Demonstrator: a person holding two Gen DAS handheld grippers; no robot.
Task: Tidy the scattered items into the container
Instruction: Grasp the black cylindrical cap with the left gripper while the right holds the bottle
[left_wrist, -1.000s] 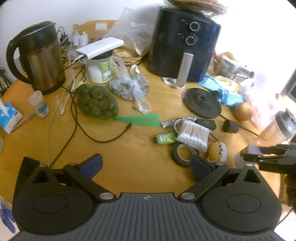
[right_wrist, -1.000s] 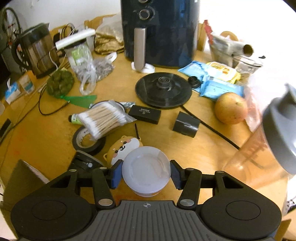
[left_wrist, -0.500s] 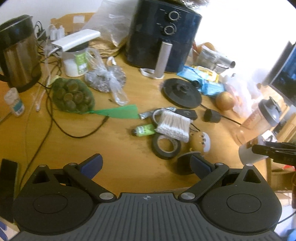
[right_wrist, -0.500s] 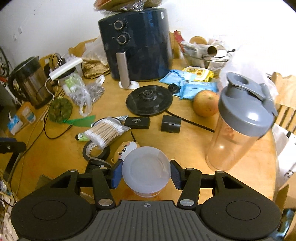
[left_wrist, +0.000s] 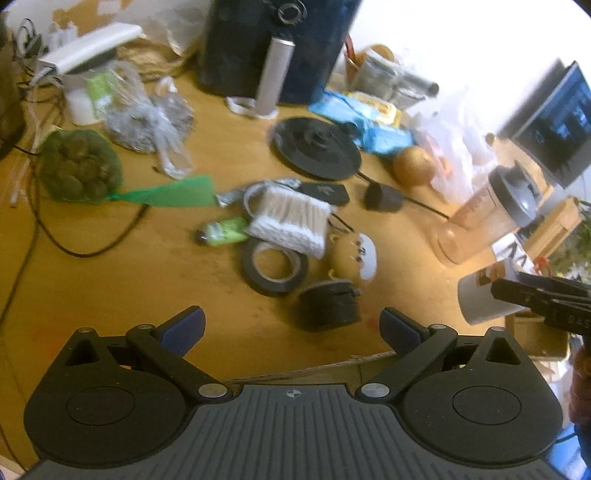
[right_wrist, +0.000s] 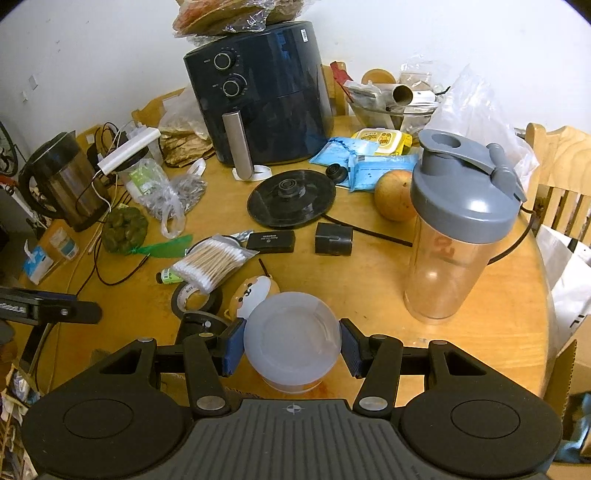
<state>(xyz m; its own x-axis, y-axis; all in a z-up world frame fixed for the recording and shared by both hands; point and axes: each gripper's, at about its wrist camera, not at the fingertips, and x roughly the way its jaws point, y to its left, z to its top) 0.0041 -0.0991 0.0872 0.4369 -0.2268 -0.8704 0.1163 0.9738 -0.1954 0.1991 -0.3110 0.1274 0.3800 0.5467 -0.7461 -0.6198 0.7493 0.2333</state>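
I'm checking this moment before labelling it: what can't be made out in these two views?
- Tub: right wrist view, its frosted lid hides the contents.
- Black puck: left wrist view, motion blur hides what it is; in the right view the tub and fingers cover most of it.
- Kettle: cut off by the left view's edge.
- Box: right view, only a corner shows at the edge.
- Label on the green tube: blurred.
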